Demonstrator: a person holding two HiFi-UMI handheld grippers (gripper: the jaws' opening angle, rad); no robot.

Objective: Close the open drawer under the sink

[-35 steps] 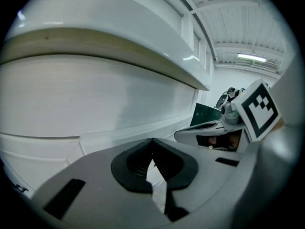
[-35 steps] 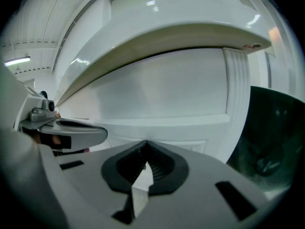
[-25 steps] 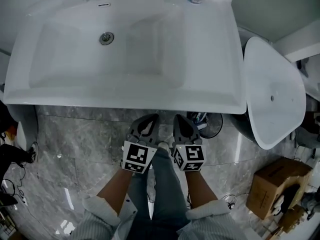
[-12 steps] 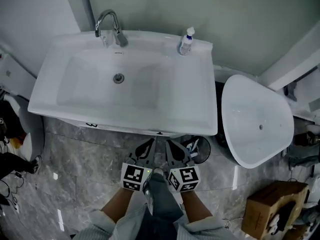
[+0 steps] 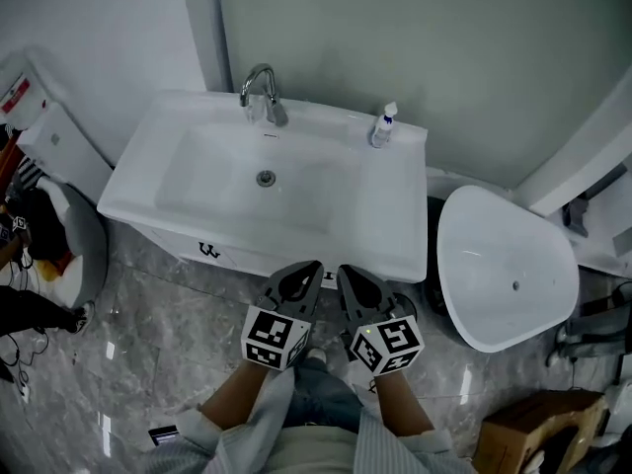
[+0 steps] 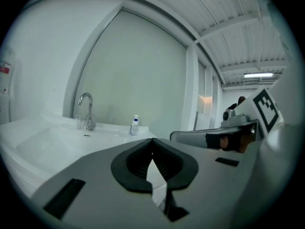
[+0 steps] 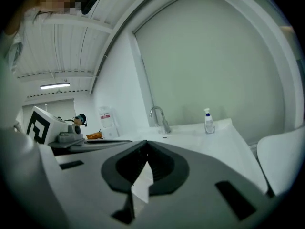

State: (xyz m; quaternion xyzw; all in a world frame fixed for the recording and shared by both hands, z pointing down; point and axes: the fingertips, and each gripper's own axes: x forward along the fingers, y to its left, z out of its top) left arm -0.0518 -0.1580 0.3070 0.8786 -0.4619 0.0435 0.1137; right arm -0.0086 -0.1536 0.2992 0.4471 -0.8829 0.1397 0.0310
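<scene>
Left gripper and right gripper, jaws together and empty, hang side by side before the sink; the drawer front runs crosswise below its rim, nearer the left.

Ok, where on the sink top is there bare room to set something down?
The wide flat ledge right of the basin, in front of the bottle, is bare. The back rim is crowded by the faucet and bottle.

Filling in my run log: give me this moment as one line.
left hand-held gripper: shut, empty | right hand-held gripper: shut, empty | both held before white ceramic sink | white drawer front under it: untouched
</scene>
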